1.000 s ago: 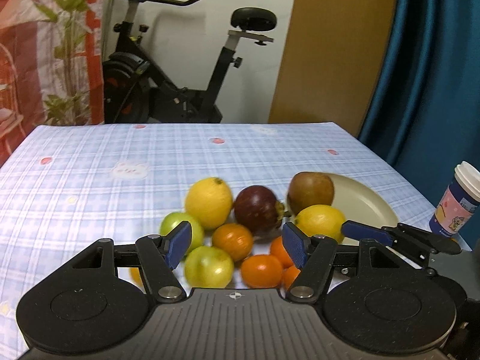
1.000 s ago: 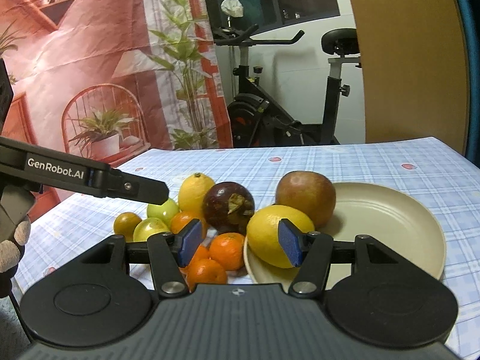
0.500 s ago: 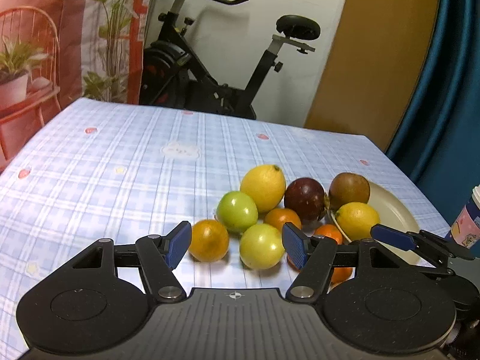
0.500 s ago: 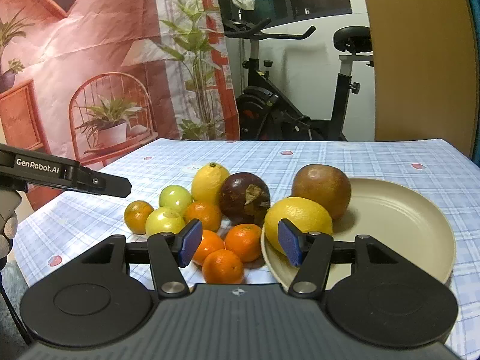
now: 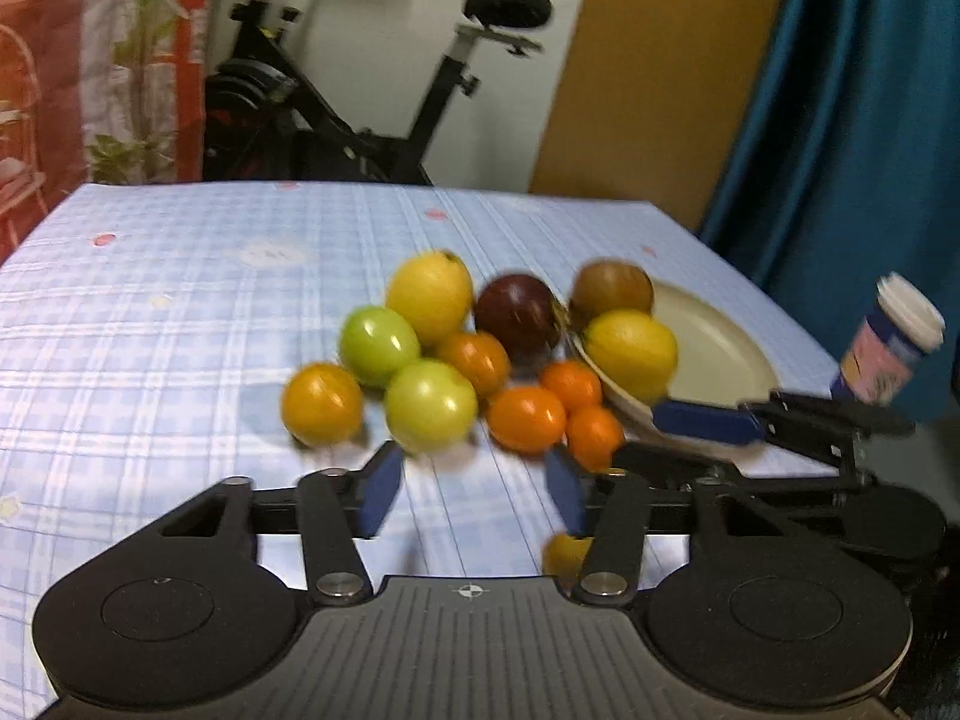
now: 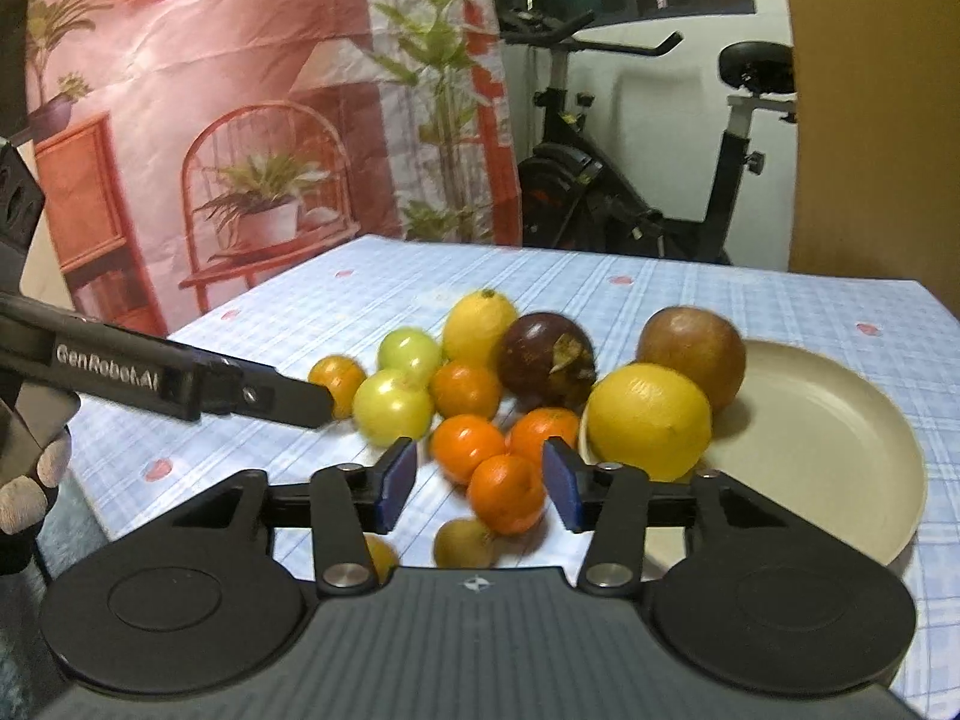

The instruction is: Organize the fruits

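while both sets of jaws were closing on nothing, narrower than a second before, the left gripper (image 5: 474, 489), marked "genrobot.ai", hovered before the fruit cluster (image 5: 474, 354); the right gripper (image 6: 480, 480) framed a tangerine (image 6: 507, 492) beside the plate (image 6: 840, 432).

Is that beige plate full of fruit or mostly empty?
Mostly empty. The plate carries only a lemon at its rim and a brownish fruit; the remainder is bare.
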Motion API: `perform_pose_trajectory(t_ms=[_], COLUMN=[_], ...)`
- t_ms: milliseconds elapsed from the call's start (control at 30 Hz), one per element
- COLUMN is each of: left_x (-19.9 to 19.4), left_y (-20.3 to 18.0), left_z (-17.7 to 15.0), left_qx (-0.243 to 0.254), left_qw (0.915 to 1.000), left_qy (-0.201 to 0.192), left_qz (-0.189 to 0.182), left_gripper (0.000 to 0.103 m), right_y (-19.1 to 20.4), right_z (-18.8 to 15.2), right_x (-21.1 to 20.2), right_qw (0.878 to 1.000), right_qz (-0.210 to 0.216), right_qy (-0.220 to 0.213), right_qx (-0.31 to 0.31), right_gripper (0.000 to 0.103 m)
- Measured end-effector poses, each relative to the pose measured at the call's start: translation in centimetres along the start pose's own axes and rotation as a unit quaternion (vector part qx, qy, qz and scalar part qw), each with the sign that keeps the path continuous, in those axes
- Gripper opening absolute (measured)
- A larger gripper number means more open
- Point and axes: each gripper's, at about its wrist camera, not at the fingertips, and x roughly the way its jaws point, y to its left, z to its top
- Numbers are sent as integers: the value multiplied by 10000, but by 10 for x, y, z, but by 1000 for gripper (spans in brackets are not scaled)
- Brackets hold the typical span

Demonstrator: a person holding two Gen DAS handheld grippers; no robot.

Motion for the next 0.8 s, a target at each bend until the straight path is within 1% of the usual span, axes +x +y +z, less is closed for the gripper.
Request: perform_pose_trajectory(t_ms=[133, 200, 267, 433, 567, 633, 667, 700, 733, 767, 800], left_x=[3, 3, 4, 11, 18, 22, 24, 25, 28, 30, 30], left_y=[-1, -3, -3, -11, -19, -21, -21, -21, -20, -18, -16], left_z=[-6, -7, -9, -14, -18, -20, -22, -23, -23, -23, -23], left_qx=[-18, -4, 6, 196, 346, 401, 412, 399, 369, 318, 260], left_qw=[9997, 9995, 9991, 9977, 9956, 9949, 9946, 9944, 9942, 9942, 9941], left_qy=[93, 100, 122, 275, 408, 466, 511, 553, 602, 653, 650], left_qz=[-226, -312, -405, -592, -774, -795, -801, -805, -807, -798, -827], left_gripper=[52, 52, 52, 52, 52, 52, 49, 37, 30, 26, 26], right_y=[3, 1, -3, -10, -8, -8, -9, -8, -9, -9, -9], right_z=[-4, -5, -7, -8, -9, -9, -10, -10, -10, -10, -10], right_x=[0, 1, 3, 3, 3, 3, 3, 4, 4, 4, 4], right_qw=[9999, 9998, 9995, 9992, 9992, 9992, 9992, 9992, 9992, 9992, 9992], right_qz=[38, 34, 33, -31, -29, -43, -48, -56, -61, -47, -25], right_qy=[154, 210, 289, 278, 291, 296, 295, 293, 289, 284, 284], right_qx=[-49, -7, 93, 285, 261, 247, 253, 265, 275, 286, 291], right_gripper=[41, 40, 36, 36, 36, 36, 36, 36, 36, 36, 36])
